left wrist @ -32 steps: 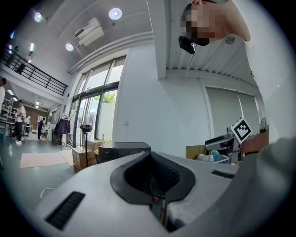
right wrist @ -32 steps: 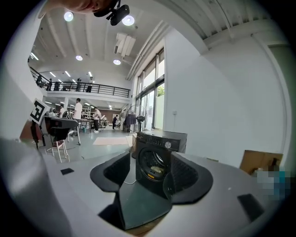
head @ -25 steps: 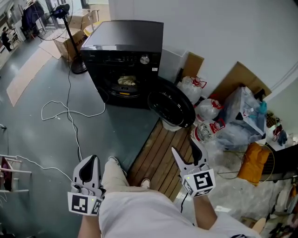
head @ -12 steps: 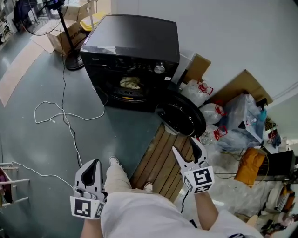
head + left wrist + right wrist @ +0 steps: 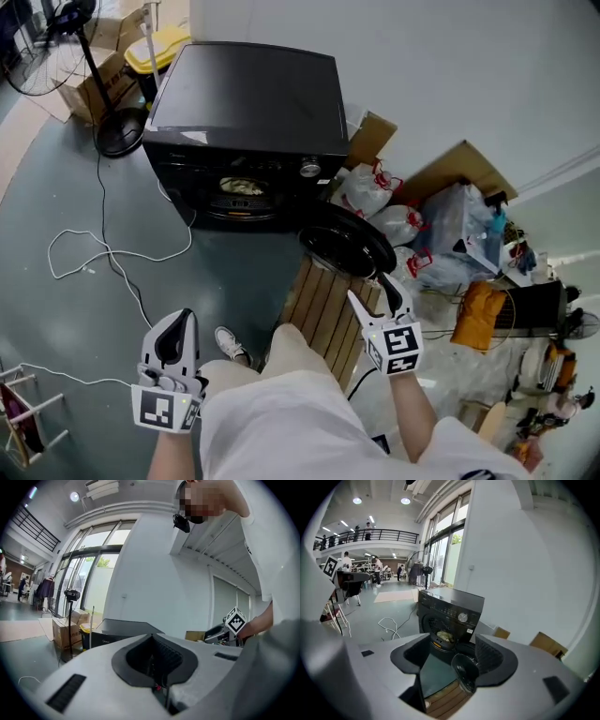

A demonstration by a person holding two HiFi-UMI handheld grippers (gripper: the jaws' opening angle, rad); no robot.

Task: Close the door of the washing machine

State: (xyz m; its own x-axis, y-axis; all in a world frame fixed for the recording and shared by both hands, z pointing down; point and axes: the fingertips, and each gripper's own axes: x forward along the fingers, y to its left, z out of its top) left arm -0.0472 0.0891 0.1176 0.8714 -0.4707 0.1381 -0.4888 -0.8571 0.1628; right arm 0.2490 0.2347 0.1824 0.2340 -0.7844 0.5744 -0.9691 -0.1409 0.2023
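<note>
Black all over, the washing machine [image 5: 244, 122] stands on the grey floor [image 5: 84, 319] with its back to the white wall. Its round door [image 5: 345, 242] is swung wide open to the right of the drum mouth and hangs above the far end of the wooden slats [image 5: 323, 305]. Pale laundry [image 5: 241, 186] lies inside the drum, so we judge the load is in and only the closing is left.

We hold the right gripper [image 5: 368, 291] out ahead of us with its jaws apart and nothing between them. In its own view the door shows through the gap, so we take it that this gripper is being lined up on the door. It is well apart from the door, and nothing touches the door yet. Open jaws would serve either way, to catch the rim or simply to push the panel round.

Our left gripper [image 5: 181, 319] hangs low beside our leg, jaws together on nothing. We judge it has no part in this step.

The tied bags [image 5: 375, 192] sit by the wall to the right of the door, outside its swing towards the drum. A white cable [image 5: 103, 253] trails over the floor at the left, clear of our path.
</note>
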